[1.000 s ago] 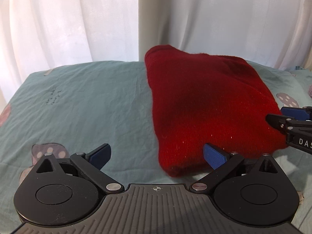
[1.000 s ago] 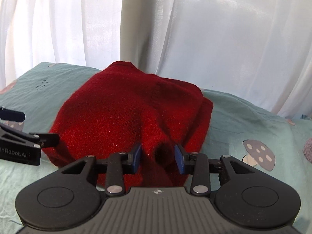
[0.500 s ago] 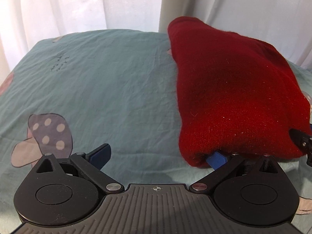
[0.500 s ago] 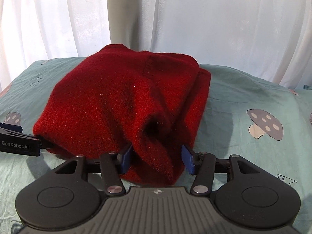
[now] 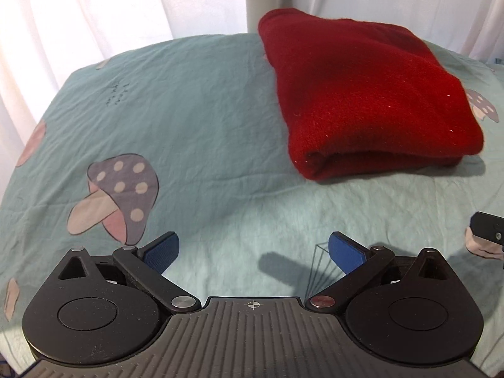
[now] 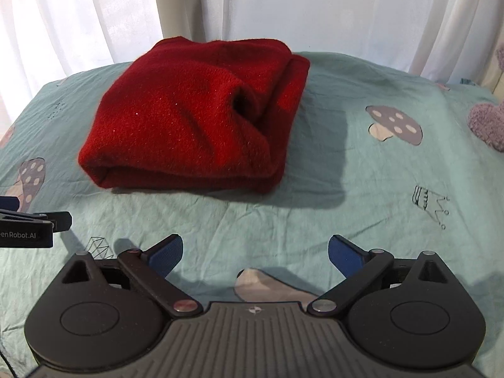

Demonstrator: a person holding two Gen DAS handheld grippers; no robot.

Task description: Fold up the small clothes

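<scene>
Red knit sweater [image 6: 195, 119] is folded into a thick rectangular bundle and lies flat on the teal mushroom-print bedsheet [image 6: 346, 189], toward the far side near the white curtains [image 6: 315, 9]. From the right wrist view it sits ahead and left of centre, folded edge facing the camera, with a dark pocket-like crease on its right half where layers bunch. From the left wrist view the same bundle is up and to the right, its rounded fold facing near. Right gripper [image 6: 255, 252] is spread wide, jaws have just been opening, nothing between the blue pads [image 6: 165, 253], only bare sheet; it hangs over the sheet clear of the sweater, not touching it. Left gripper [image 5: 252, 252] is also spread wide with nothing between its pads, over sheet, well short of the sweater's near edge. Each gripper shows at the frame edge of the other's camera: the left one at the left edge of the right view, with part of a printed label readable, the right one as a black tip at the right edge of the left view. A fuzzy mauve item [image 6: 488, 123] sits at the far right of the sheet; can't tell what it is. Sheet is lightly wrinkled.
</scene>
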